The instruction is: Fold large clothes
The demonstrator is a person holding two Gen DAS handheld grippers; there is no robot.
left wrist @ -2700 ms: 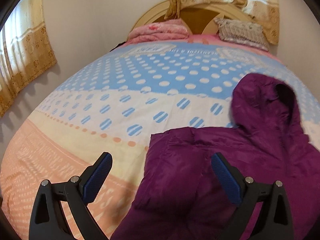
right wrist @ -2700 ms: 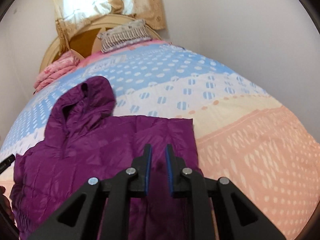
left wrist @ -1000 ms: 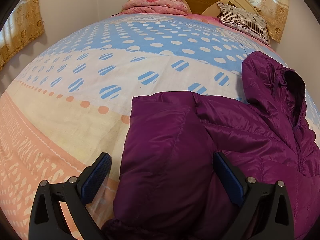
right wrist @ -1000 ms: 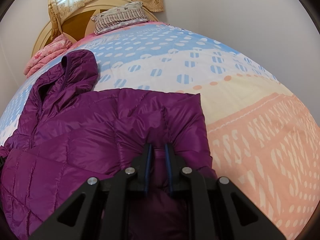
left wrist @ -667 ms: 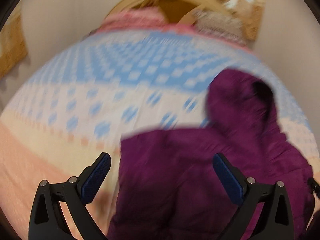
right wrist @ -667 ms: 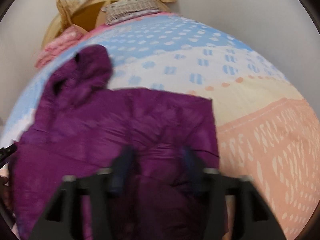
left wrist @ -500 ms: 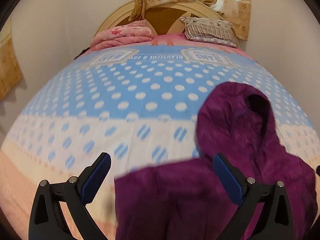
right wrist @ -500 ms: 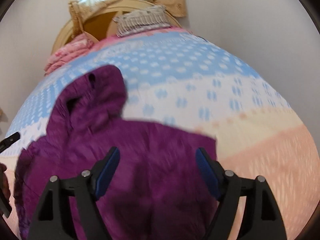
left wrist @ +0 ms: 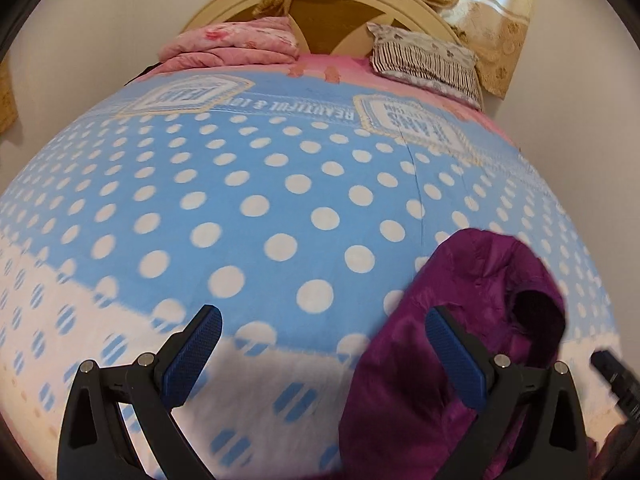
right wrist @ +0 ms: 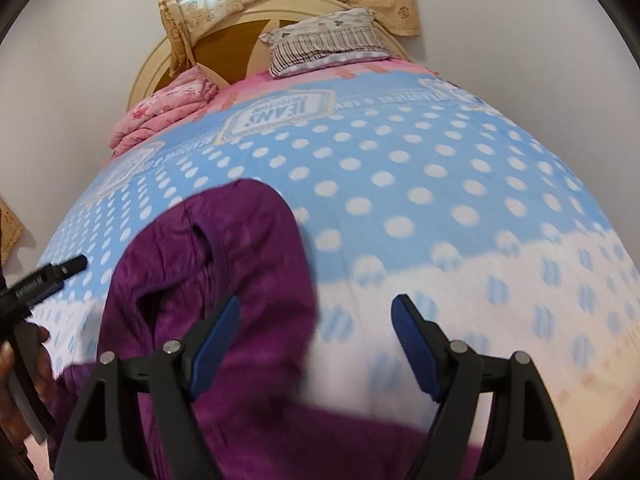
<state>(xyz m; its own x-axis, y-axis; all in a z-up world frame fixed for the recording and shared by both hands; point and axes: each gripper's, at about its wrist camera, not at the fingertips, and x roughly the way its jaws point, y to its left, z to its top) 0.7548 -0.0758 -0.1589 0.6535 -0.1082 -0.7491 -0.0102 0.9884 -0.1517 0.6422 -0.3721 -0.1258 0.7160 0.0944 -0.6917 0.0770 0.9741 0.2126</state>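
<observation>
The purple quilted hooded jacket (right wrist: 224,280) lies on the polka-dot bedspread (left wrist: 280,200), its hood toward the headboard. The right gripper (right wrist: 316,344) has let go of the folded side; the left gripper (left wrist: 320,356) also hangs with fingers apart. Likely the hood comes next.

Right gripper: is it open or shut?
Open. The right gripper has its blue pads wide apart, holding nothing, above the purple jacket.

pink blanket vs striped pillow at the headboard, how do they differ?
The blanket is pink and floral, folded in a stack; the pillow is dark-striped and a single piece. From the left wrist, the blanket sits left, the pillow right. Both lie against the headboard.
</observation>
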